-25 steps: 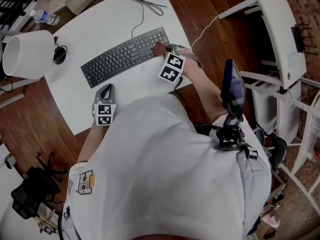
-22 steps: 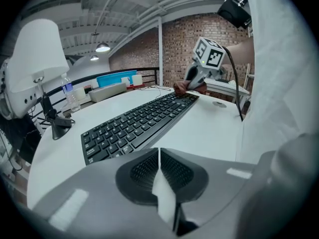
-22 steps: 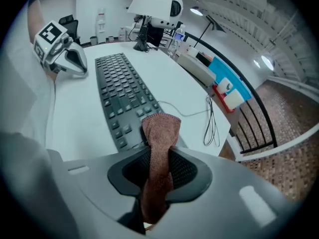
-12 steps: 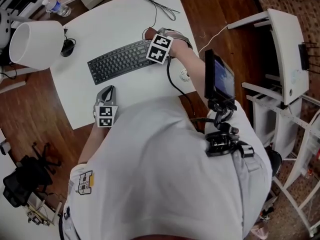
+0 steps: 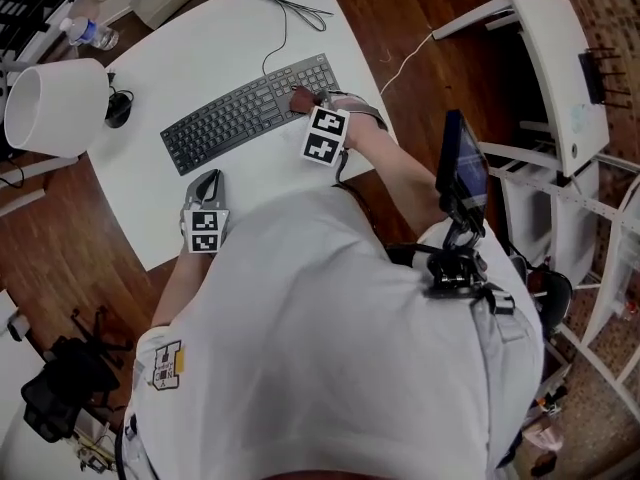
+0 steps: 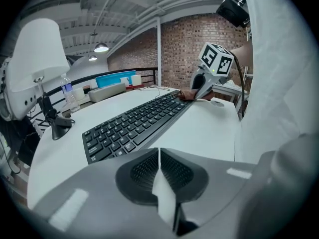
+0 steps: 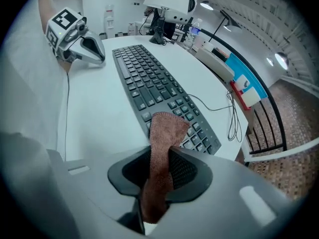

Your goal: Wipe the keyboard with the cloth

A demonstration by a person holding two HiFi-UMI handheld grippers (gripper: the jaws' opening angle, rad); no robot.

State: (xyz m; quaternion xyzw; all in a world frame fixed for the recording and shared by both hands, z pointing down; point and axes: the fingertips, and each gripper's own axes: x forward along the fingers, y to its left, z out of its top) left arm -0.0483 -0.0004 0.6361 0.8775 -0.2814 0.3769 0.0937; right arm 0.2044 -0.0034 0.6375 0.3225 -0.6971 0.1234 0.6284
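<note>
One cloth (image 5: 298, 96), one keyboard (image 5: 250, 111), two grippers.
Head view: the person's torso hides the table's (image 5: 205, 43) near edge; the cloth is a small scrap at the keyboard's right end, under the right gripper (image 5: 306, 104). Left gripper view: the left gripper's (image 6: 159, 156) jaws are closed on nothing, short of the keyboard. Right gripper view: the jaws clamp the cloth, its tip on the keys.

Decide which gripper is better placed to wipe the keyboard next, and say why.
Right. The right gripper is shut on the cloth, whose end touches the keyboard's right-hand keys. The left gripper is shut, empty, and apart from the keyboard.
</note>
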